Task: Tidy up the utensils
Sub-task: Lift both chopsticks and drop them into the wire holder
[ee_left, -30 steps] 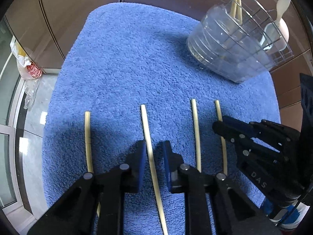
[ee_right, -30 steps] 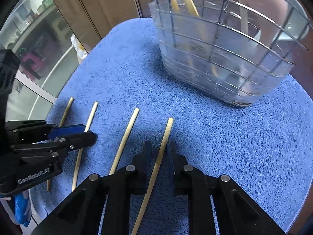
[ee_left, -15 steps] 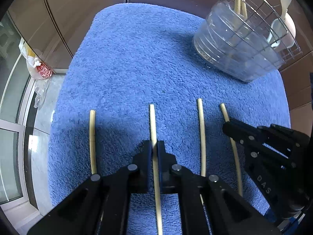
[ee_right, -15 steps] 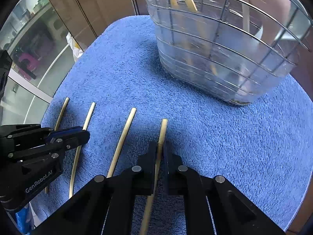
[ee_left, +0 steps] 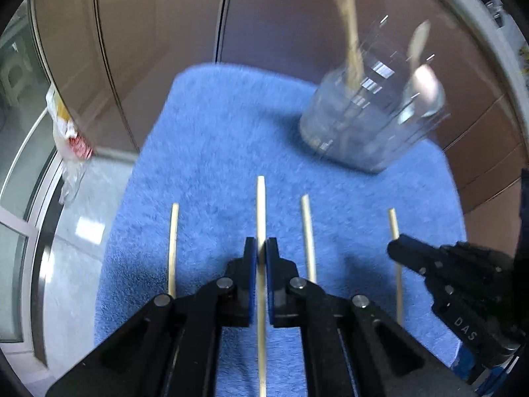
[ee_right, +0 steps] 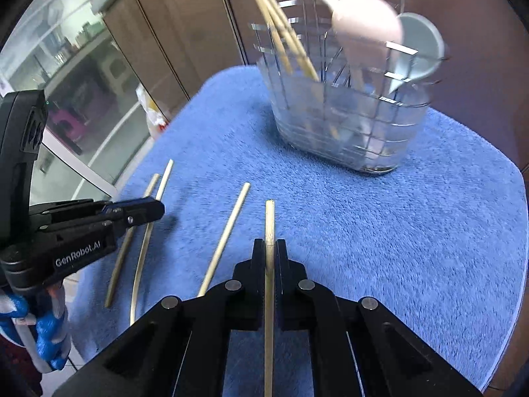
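From the left wrist camera, I had the left gripper [ee_left: 261,248] clamped on one chopstick [ee_left: 261,208], its blue pads pressed to either side of the shaft, which ran forward past the tips and back under the camera. Two loose chopsticks lay on the blue towel [ee_left: 215,152], one [ee_left: 173,248] to the left of the held stick and one [ee_left: 308,238] just to its right. Farther right, the right gripper [ee_left: 396,251] showed from the side with another stick [ee_left: 394,225] poking out ahead of it. The wire utensil basket [ee_left: 367,132] stood well apart at the towel's far right, blurred, with sticks and spoons upright in it.

From the right wrist camera, the right gripper [ee_right: 270,248] was likewise closed on its own chopstick [ee_right: 269,221], the stick centred between the pads. The basket [ee_right: 350,125] stood ahead and slightly right, holding bamboo sticks [ee_right: 281,36] and a pale spoon [ee_right: 363,26].

I judged the step as the pick-up done on both sides, with the carry to the basket in hand. Next I would need to tip each stick upright over the basket's rim and release it among the others without snagging the wires or crossing the two grippers.
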`<state>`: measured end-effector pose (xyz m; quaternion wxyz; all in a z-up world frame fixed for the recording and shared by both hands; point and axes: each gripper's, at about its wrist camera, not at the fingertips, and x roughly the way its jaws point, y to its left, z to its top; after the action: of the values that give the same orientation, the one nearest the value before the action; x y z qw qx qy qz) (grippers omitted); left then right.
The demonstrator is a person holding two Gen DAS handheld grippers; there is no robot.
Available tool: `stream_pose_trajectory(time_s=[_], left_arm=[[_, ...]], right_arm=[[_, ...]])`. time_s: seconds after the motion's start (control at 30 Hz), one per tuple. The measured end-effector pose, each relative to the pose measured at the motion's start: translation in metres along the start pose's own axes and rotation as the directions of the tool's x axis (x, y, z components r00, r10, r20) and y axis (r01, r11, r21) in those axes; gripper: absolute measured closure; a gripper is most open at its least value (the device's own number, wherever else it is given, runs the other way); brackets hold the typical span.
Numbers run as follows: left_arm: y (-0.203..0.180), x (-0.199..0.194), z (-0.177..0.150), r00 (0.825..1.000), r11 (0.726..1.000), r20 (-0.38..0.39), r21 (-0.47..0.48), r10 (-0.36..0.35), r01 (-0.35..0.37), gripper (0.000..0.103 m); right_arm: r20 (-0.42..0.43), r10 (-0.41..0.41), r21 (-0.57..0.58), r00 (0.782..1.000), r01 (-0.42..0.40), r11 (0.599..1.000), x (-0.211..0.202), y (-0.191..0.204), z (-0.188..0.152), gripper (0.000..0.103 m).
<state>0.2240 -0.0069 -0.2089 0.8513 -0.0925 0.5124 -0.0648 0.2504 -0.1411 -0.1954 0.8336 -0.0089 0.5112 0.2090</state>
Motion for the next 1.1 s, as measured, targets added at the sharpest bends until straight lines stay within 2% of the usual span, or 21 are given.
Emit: stream_pose_trajectory(time_s=[0.2, 0.33, 0.4, 0.5, 0.6, 0.63, 0.7, 0.8, 0.9, 1.03, 1.1], left_arm=[[-0.003, -0.045, -0.012, 0.987, 1.0, 0.162, 0.004, -0.016, 0.016, 0.098], [-0.004, -0.068, -0.009, 0.969, 0.998, 0.241, -0.006, -0.052, 0.055, 0.098], [-0.008, -0.082, -0.002, 0.952, 0.996, 0.297, -0.004, -0.079, 0.084, 0.098], [-0.017, -0.107, 0.013, 0.915, 0.993, 0.388, 0.011, -0.112, 0.117, 0.098], [-0.026, -0.127, 0.034, 0.875, 0.989, 0.463, 0.027, -0.143, 0.147, 0.098], [-0.03, -0.134, 0.043, 0.856, 0.987, 0.494, 0.032, -0.155, 0.16, 0.098], [-0.034, -0.142, 0.056, 0.83, 0.985, 0.534, 0.035, -0.162, 0.17, 0.098], [-0.043, -0.149, 0.077, 0.784, 0.98, 0.595, 0.037, -0.179, 0.196, 0.098], [-0.056, -0.154, 0.098, 0.723, 0.982, 0.671, 0.041, -0.162, 0.182, 0.098], [-0.066, -0.147, 0.122, 0.666, 0.98, 0.729, 0.037, -0.159, 0.194, 0.098], [-0.07, -0.138, 0.129, 0.64, 0.982, 0.755, 0.032, -0.145, 0.184, 0.098]], right_arm=[[0.125, 0.032, -0.022, 0.992, -0.029, 0.999, -0.045, 0.007, -0.022, 0.098], [0.245, 0.05, -0.01, 0.968, -0.049, 0.999, -0.076, 0.001, -0.023, 0.098], [0.319, 0.05, -0.018, 0.947, -0.047, 0.999, -0.097, 0.002, -0.017, 0.098], [0.432, 0.048, -0.022, 0.901, -0.043, 0.999, -0.126, -0.001, -0.001, 0.098], [0.548, 0.047, -0.006, 0.835, -0.053, 0.999, -0.158, -0.011, 0.02, 0.098], [0.588, 0.04, 0.003, 0.808, -0.052, 0.999, -0.168, -0.016, 0.028, 0.098], [0.642, 0.019, 0.01, 0.766, -0.033, 0.999, -0.175, -0.019, 0.041, 0.098], [0.713, 0.003, 0.02, 0.701, -0.024, 1.0, -0.185, -0.028, 0.061, 0.098], [0.759, -0.01, 0.023, 0.651, -0.011, 1.0, -0.189, -0.031, 0.078, 0.098], [0.818, -0.029, 0.035, 0.575, 0.001, 0.999, -0.192, -0.037, 0.105, 0.098], [0.837, -0.033, 0.035, 0.547, 0.005, 0.999, -0.19, -0.043, 0.115, 0.098]])
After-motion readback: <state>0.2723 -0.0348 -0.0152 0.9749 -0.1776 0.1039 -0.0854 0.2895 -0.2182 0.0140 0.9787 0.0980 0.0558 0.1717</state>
